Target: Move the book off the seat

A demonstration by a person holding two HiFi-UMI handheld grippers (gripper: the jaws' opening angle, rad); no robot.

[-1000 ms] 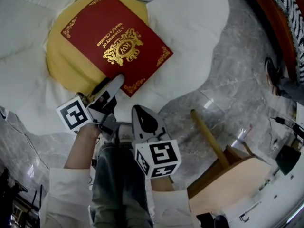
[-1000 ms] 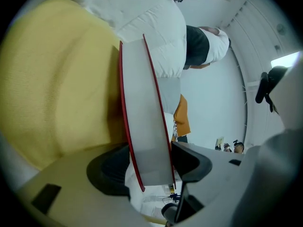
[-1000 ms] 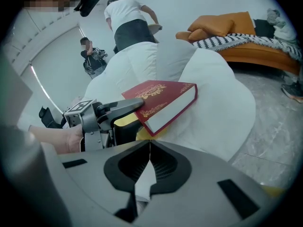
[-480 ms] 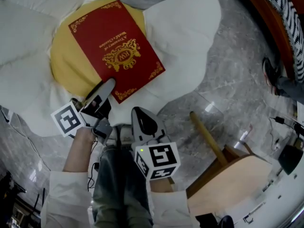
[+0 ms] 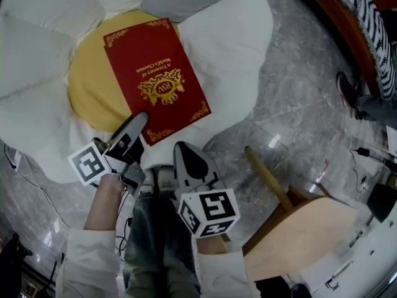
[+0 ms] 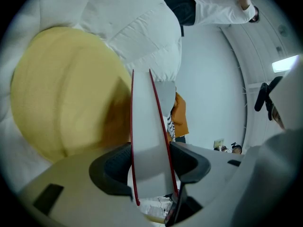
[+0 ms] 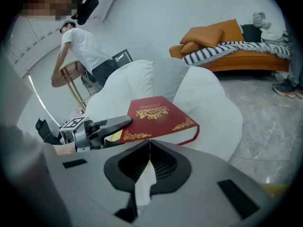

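Gold "RW" crest and "A Treasury of…" shine on the red book [image 5: 158,79], gilt-cornered, over the yellow seat [image 5: 87,95]. The left gripper [image 5: 138,120] has just been closing and is clamped on its near corner, book running off toward 1 o'clock. The right gripper [image 5: 186,155], jaws together and empty, sits at the book's 5 o'clock

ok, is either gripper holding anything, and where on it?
Left gripper clamps the red book at its near corner, over the page edges, its jaws having just been closing on it. Right gripper is shut, empty.
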